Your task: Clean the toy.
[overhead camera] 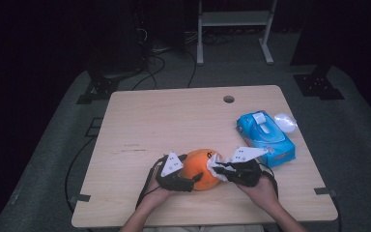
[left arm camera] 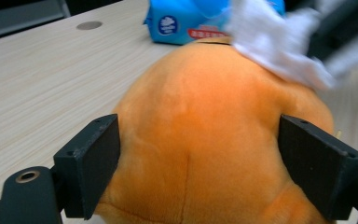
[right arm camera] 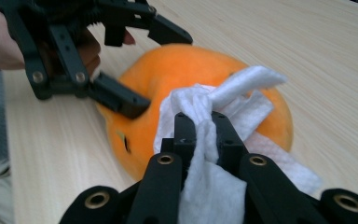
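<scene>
An orange plush toy (overhead camera: 200,170) lies near the front edge of the wooden table (overhead camera: 174,121). My left gripper (overhead camera: 192,171) comes in from the left, its two black jaws set wide on either side of the toy (left arm camera: 200,126) and touching the plush. From the right, my right gripper (overhead camera: 220,170) is shut on a crumpled white wipe (right arm camera: 242,93), which rests against the toy's upper right side (right arm camera: 182,74). In the right gripper view, the left gripper (right arm camera: 165,70) straddles the toy's far end. The wipe (left arm camera: 279,42) drapes over the toy's top in the left gripper view.
A blue pack of wipes (overhead camera: 265,137) lies to the right of the toy, with a clear rounded plastic piece (overhead camera: 285,122) just behind it. A cable hole (overhead camera: 228,99) sits near the table's far edge. Beyond the table stand dark equipment bases and a white frame.
</scene>
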